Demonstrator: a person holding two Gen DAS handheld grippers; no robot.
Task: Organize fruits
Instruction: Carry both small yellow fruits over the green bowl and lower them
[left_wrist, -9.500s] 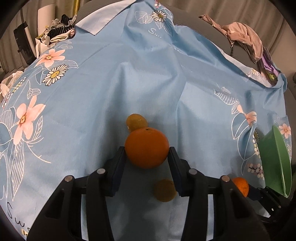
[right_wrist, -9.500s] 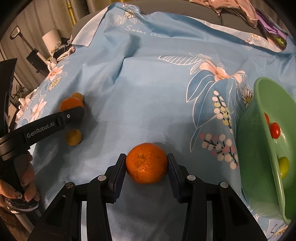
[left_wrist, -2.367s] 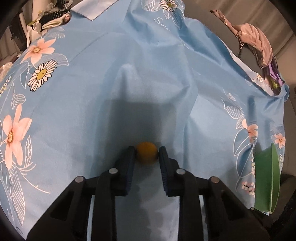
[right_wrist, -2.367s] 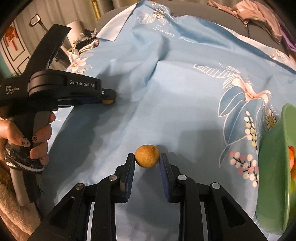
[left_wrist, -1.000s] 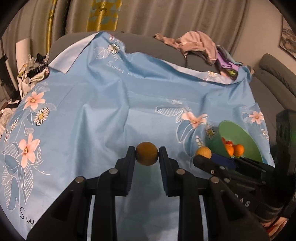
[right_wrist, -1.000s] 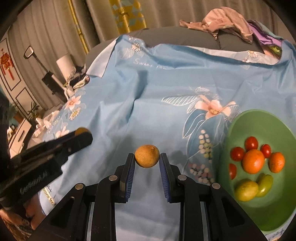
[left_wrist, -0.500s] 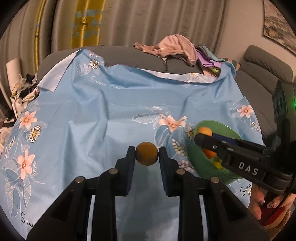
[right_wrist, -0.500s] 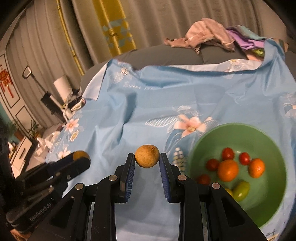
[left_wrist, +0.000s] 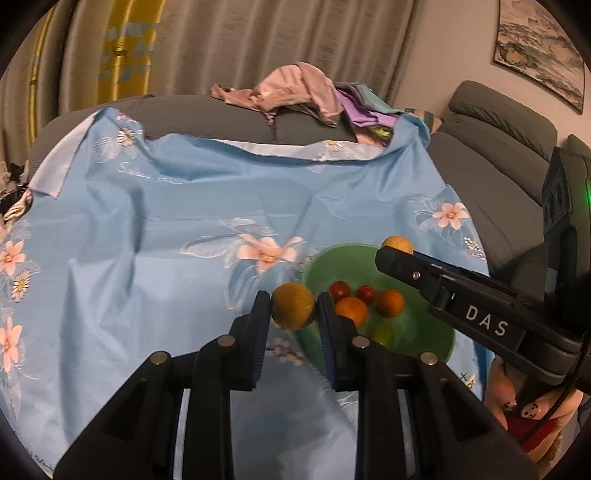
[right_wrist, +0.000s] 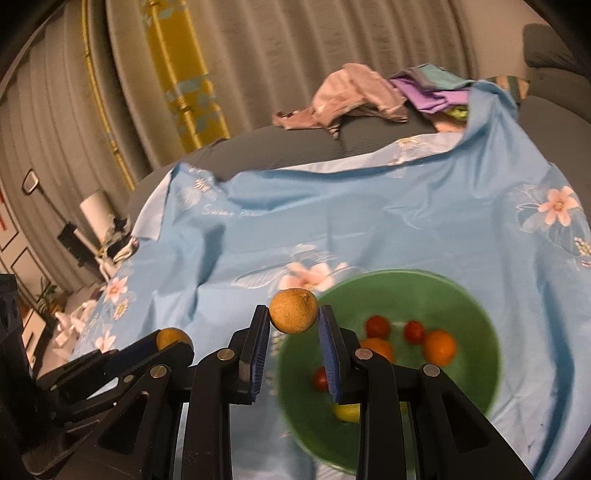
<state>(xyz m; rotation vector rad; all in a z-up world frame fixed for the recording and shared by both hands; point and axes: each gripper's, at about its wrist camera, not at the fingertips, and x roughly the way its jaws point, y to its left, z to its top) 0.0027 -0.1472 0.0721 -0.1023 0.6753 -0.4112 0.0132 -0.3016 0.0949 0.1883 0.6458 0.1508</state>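
Each gripper, the left gripper (left_wrist: 293, 308) and the right gripper (right_wrist: 293, 312), squeezes one small yellow-brown fruit (left_wrist: 293, 306) up in the air by the green bowl (right_wrist: 476, 314), so next they should move over it and let go.

Blue floral sheet (left_wrist: 184, 229) over grey sofa (left_wrist: 207, 114) (crumpled clothes (left_wrist: 295, 92) on top), curtains (left_wrist: 229, 40) behind

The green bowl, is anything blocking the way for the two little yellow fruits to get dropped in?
Nothing visible blocks them. The green bowl is open on top, with bare space among the fruit inside. The right gripper holds its yellow fruit near the rim; the left gripper holds its own close by.
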